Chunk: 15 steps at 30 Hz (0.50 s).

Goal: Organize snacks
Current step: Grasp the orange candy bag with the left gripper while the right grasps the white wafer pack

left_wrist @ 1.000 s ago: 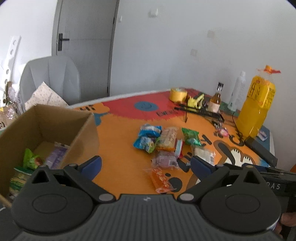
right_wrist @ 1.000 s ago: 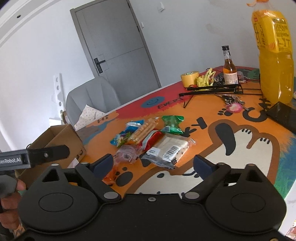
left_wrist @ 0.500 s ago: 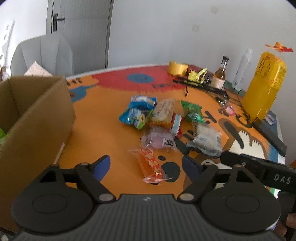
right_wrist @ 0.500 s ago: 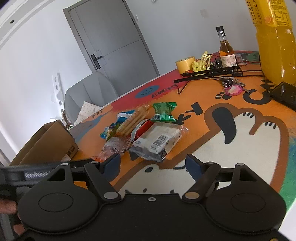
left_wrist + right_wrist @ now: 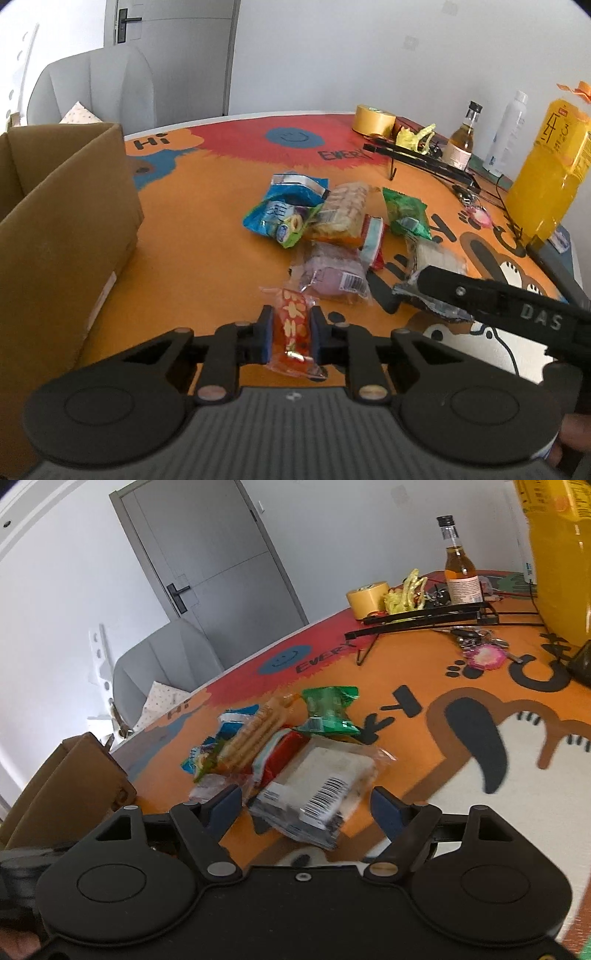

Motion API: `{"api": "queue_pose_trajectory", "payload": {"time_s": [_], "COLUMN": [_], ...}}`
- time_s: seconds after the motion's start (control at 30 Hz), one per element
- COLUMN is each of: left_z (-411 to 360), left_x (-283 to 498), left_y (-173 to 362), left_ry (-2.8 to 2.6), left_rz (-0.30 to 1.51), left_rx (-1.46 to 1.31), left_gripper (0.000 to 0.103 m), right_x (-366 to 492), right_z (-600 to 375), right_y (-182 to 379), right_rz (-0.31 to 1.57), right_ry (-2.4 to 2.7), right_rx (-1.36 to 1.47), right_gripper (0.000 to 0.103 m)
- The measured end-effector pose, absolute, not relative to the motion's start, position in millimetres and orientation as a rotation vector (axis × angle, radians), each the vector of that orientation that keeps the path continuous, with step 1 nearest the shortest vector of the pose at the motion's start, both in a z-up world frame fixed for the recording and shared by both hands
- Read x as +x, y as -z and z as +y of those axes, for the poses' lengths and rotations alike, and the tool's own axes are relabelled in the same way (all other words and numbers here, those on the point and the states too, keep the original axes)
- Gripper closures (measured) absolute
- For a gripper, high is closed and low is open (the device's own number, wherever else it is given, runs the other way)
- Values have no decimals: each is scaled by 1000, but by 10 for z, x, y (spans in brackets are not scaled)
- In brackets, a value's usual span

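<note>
Left gripper (image 5: 291,334): clamped on the orange snack packet (image 5: 293,328), low over the table mat (image 5: 207,236).
Right gripper (image 5: 306,808): held apart around the barcoded white packet (image 5: 321,782); "DAS" is read on its side.
Mat writing: "Hi", "EVERY".
Cardboard box (image 5: 70,229): seen at left.
Remaining snacks (image 5: 332,221): piled mid-table.

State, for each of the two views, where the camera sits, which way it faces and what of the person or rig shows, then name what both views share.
Left wrist: on the left gripper, looking down across the table; its pads press on the orange packet; the right gripper's finger shows at right.
Right wrist: on the right gripper, open, facing the white packet, which lies between its fingers; a hand shows at bottom left.
Shared: snack pile, box, tape roll, brown bottle, door.
</note>
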<state>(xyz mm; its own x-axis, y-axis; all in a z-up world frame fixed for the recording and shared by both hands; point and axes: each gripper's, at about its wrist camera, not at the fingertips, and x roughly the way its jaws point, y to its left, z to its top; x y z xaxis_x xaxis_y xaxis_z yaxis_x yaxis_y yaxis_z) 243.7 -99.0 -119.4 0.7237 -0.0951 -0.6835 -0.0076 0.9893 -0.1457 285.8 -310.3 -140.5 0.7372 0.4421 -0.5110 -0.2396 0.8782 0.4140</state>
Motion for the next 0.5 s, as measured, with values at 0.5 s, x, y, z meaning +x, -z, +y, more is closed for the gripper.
{"api": "queue_pose_trajectory", "payload": {"time_s": [0.5], "left_z": [-870], "left_x": [2484], "left_y": [1152], "left_ry": [2], "left_rz": [745], "left_rx": [-148], "left_gripper": [85], "right_x": [2921], "right_z": [-2907], "right_y": [1399], "right_rz": [618], "right_ry": [-291], "right_rx": [206], "right_gripper": [56]}}
